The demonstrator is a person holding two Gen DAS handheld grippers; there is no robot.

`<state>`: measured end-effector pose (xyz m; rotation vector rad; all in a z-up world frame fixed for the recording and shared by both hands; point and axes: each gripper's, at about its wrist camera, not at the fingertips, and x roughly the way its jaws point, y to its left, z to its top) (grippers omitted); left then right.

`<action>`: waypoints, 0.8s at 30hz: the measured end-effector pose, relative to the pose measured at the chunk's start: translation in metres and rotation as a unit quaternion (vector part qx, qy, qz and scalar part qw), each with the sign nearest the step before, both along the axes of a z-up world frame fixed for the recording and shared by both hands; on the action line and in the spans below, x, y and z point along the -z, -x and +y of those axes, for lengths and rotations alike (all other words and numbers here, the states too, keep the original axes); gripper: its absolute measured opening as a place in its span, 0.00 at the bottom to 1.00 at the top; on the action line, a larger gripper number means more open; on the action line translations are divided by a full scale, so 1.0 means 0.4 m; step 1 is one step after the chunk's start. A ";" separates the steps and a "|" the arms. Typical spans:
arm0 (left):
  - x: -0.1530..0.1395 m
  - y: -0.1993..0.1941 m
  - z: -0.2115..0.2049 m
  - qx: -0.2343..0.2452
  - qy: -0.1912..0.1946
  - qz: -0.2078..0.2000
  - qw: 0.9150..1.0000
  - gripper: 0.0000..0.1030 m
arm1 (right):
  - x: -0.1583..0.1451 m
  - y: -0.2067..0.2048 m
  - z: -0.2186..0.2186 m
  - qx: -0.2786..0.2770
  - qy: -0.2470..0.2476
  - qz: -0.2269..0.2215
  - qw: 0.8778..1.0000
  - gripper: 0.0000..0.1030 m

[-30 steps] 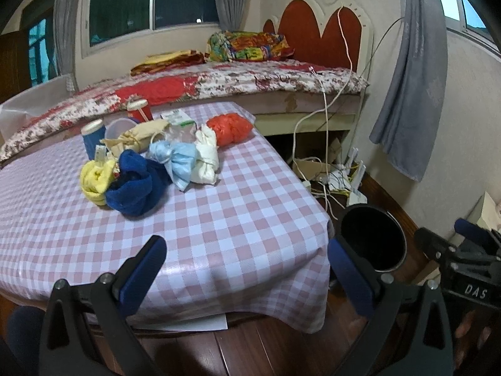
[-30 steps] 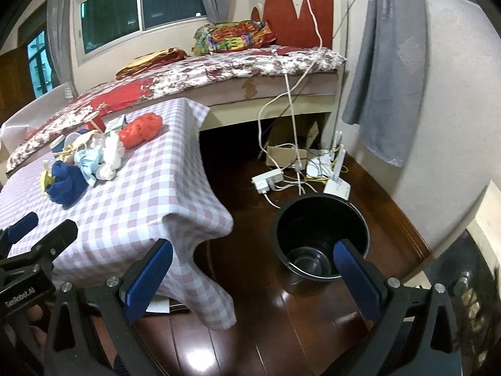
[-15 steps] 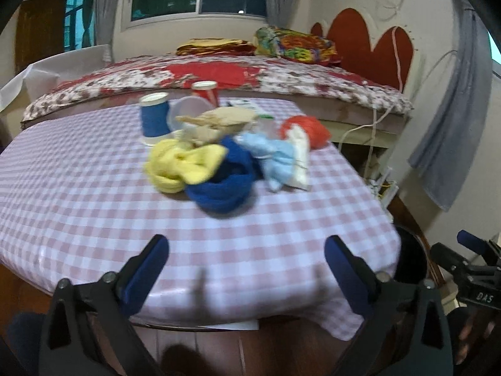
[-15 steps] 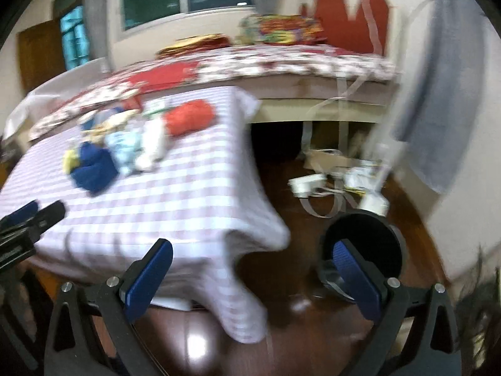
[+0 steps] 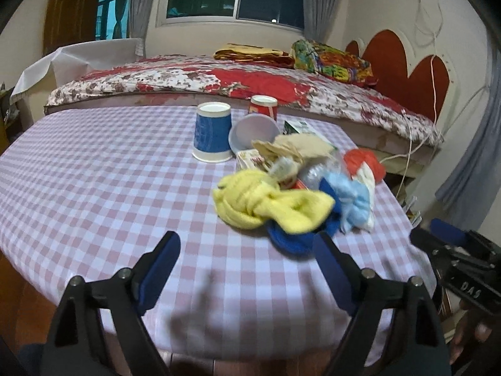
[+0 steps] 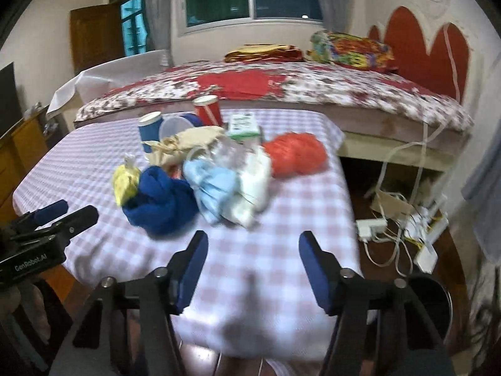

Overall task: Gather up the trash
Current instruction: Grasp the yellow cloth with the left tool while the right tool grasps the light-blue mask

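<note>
**Both grippers empty over the table edge**

Left wrist view: your left gripper (image 5: 247, 261) tilts down over the checked tablecloth (image 5: 94, 188), jaws spread but just narrowing, nothing between them. The trash pile (image 5: 281, 194) sits centre-right; a blue cup (image 5: 213, 136) stands behind.

Right wrist view: your right gripper (image 6: 253, 264) likewise, half-closed and empty. Only here, lower right, the black bin (image 6: 438, 300) shows.

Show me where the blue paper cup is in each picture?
Left wrist view: the blue paper cup stands upside down near the middle, at the far left of the pile, beside a clear plastic cup.
Right wrist view: the same cup is upper left of centre, partly hidden behind the beige cloth.
Shared landmark: the red paper cup just behind it.
</note>
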<state>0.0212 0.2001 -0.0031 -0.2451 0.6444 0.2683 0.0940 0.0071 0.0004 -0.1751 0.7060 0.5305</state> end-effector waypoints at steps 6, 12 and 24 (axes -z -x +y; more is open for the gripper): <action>0.013 -0.035 0.047 -0.008 0.024 0.002 1.000 0.79 | 0.009 -0.044 0.076 -0.023 0.010 -0.004 1.000 0.52; 0.010 -0.099 0.051 0.002 0.036 0.003 0.999 0.78 | 0.022 -0.087 0.120 -0.040 0.019 -0.007 0.999 0.52; 0.057 -0.164 0.086 0.019 0.085 0.015 0.996 0.58 | 0.056 -0.138 0.201 -0.063 0.039 -0.014 0.997 0.44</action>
